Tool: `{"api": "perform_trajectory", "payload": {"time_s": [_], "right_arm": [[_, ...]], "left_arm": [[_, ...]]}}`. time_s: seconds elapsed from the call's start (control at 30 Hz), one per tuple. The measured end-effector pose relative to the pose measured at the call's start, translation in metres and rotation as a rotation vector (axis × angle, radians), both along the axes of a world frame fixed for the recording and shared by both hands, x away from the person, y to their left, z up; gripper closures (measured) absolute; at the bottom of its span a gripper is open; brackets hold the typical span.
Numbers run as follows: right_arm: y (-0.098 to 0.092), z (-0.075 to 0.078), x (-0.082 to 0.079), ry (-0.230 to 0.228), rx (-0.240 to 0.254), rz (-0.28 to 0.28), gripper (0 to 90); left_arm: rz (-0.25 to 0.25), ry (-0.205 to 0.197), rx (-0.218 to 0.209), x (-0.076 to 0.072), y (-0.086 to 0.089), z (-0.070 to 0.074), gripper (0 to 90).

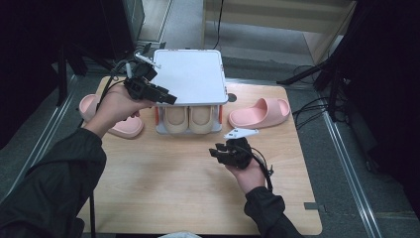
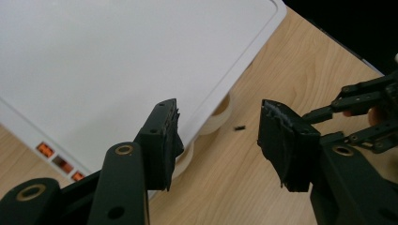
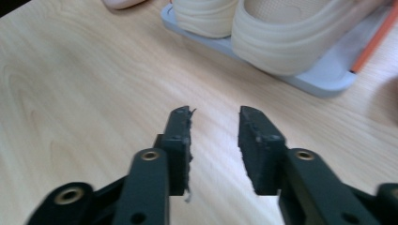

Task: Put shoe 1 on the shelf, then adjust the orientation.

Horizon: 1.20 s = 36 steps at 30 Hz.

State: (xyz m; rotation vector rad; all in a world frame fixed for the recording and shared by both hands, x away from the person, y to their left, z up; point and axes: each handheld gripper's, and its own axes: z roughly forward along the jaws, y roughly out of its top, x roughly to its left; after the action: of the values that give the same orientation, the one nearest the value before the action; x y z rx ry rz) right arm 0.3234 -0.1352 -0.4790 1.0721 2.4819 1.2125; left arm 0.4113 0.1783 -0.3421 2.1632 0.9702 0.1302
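A: Where does the left gripper (image 1: 171, 98) sit?

B: At the far left of the wooden table (image 1: 163, 193), right at the near left corner of the white shoe rack (image 1: 190, 74). In the left gripper view its jaws stand wide apart with nothing between them — the white top panel lies just past one jaw, bare wood past the other.

A: And the right gripper (image 1: 214, 152)?

B: Nearer the person, right of centre, over bare wood and well apart from the rack. In the right gripper view its jaws (image 3: 213, 136) are parted too, empty, pointing toward the rack's lower shelf.

A: What is on that shelf?

B: A pair of beige slippers (image 1: 187, 119) side by side under the white top, toes toward the person — the right gripper view shows their ribbed soles (image 3: 277, 37) resting on the pale tray.

A: Anything else on the table?

B: Two pink slippers. One pink slipper (image 1: 260, 112) lies just right of the rack; the other pink slipper (image 1: 124, 126) lies to its left, partly hidden by the person's left hand (image 1: 116, 106).
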Motion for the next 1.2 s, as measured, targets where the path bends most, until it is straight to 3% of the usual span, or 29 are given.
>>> {"api": "perform_trajectory", "payload": {"time_s": [0.07, 0.3, 0.4, 0.6, 0.97, 1.1, 1.2], "right_arm": [[-0.006, 0.002, -0.007, 0.013, 0.011, 0.002, 60.7], [-0.025, 0.004, -0.024, 0.008, 0.013, 0.066, 49.2], [-0.029, 0.002, -0.027, 0.074, 0.003, 0.08, 46.4], [-0.031, 0.005, -0.029, 0.058, 0.024, 0.099, 45.6], [-0.034, 0.002, -0.016, 0.078, 0.06, 0.075, 46.1], [-0.032, 0.003, -0.016, 0.09, 0.077, 0.064, 46.0], [-0.028, 0.004, -0.016, 0.072, 0.075, 0.082, 46.1]], "left_arm": [[0.017, -0.012, -0.003, -0.007, 0.004, 0.001, 45.7], [0.032, 0.028, 0.002, -0.032, 0.021, -0.005, 43.1], [0.059, 0.025, -0.003, -0.043, 0.032, -0.01, 42.7], [0.098, 0.022, 0.017, -0.057, 0.05, -0.023, 43.1], [0.135, 0.041, 0.022, -0.066, 0.068, -0.05, 59.0], [0.132, 0.028, 0.038, -0.064, 0.077, -0.066, 72.2], [0.165, 0.035, 0.047, -0.062, 0.085, -0.081, 79.3]]}}
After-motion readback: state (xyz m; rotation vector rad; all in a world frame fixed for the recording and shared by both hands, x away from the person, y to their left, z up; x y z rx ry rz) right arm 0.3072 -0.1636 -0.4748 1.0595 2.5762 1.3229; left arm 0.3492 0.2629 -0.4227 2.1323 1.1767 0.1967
